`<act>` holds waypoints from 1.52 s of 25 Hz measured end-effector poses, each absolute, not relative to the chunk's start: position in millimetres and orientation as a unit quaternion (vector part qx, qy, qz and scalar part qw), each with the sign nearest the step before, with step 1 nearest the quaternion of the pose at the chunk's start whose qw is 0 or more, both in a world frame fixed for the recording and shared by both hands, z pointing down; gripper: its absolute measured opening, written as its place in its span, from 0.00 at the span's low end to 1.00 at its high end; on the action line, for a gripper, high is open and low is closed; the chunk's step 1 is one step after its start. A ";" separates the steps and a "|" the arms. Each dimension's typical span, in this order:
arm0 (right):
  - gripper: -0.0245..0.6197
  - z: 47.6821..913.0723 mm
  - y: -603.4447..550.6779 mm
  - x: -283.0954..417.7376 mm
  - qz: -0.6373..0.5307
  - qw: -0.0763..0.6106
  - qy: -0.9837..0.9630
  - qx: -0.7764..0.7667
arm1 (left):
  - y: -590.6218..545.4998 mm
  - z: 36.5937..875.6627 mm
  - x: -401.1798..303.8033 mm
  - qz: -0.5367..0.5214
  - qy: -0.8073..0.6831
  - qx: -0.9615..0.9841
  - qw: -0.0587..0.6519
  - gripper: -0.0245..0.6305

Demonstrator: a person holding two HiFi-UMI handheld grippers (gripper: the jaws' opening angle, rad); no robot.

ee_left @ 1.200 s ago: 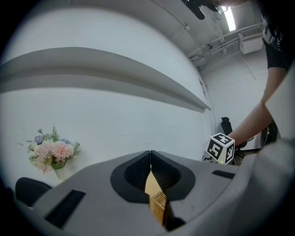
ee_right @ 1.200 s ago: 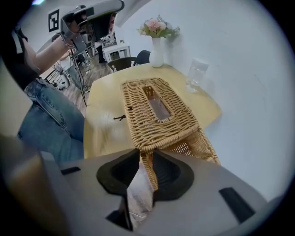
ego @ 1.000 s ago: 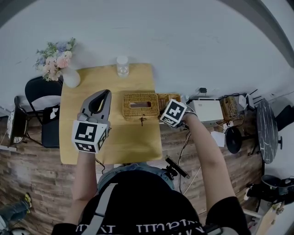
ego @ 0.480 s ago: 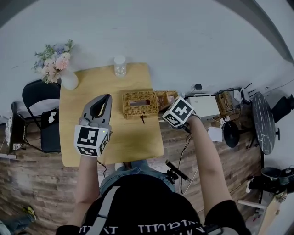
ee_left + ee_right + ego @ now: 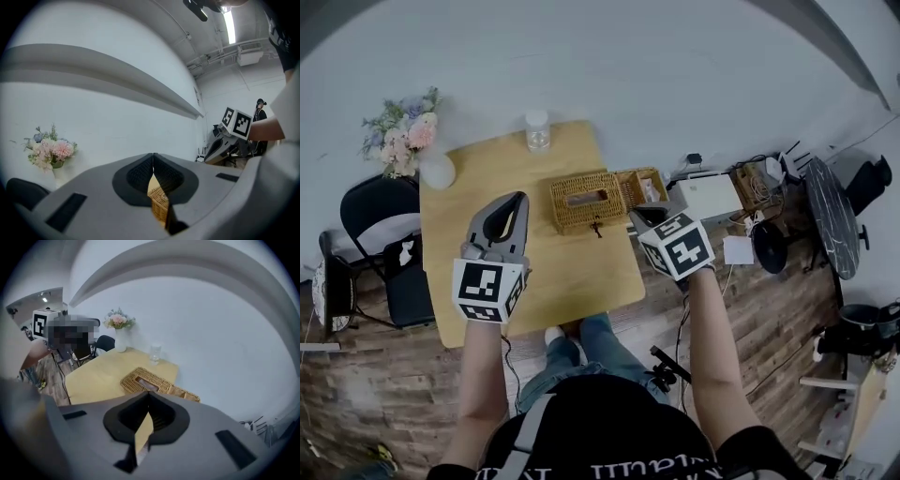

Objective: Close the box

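Observation:
The wicker box stands on the yellow table, with a slot in its top. A wicker flap lies open at its right end. In the right gripper view the box and the flap lie well below and ahead. My right gripper hangs above the table's right edge, apart from the box. Its jaws have just been closing and now stand shut with nothing between them. My left gripper hovers left of the box, and its jaws are shut and empty.
A glass stands at the table's far edge. A white vase of flowers is at the far left corner, and a black chair stands beyond the left side. Boxes and cables crowd the floor on the right.
My right gripper has let go of the wicker flap, risen and drawn back from the box's right end. The left gripper has shifted only slightly.

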State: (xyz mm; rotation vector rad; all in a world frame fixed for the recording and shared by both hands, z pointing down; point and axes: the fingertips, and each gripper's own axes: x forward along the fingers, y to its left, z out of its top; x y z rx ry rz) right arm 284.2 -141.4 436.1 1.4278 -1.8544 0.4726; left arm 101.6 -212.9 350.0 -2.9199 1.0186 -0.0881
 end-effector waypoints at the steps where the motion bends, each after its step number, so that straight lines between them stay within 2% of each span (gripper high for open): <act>1: 0.06 426.5 -139.2 279.0 0.165 0.362 -0.720 0.568 | -211.4 347.4 100.8 -0.025 0.327 -0.944 0.026 0.06; 11: 0.06 335.7 -110.0 274.6 0.054 0.225 -0.717 0.658 | -188.4 308.0 104.0 0.005 0.342 -0.937 0.067 0.06; 15: 0.06 309.6 -97.9 282.5 -0.016 0.199 -0.716 0.669 | -178.8 301.1 111.1 0.015 0.362 -0.930 0.068 0.06; 19: 0.06 289.6 -84.4 296.3 -0.040 0.153 -0.713 0.683 | -167.0 287.8 114.7 0.025 0.388 -0.918 0.079 0.06; 27: 0.06 262.9 -71.5 294.1 -0.107 0.124 -0.705 0.690 | -147.3 260.7 108.7 0.053 0.407 -0.906 0.101 0.06; 38: 0.06 249.3 -64.5 297.4 -0.109 0.093 -0.702 0.697 | -142.4 243.7 115.2 0.056 0.399 -0.907 0.126 0.06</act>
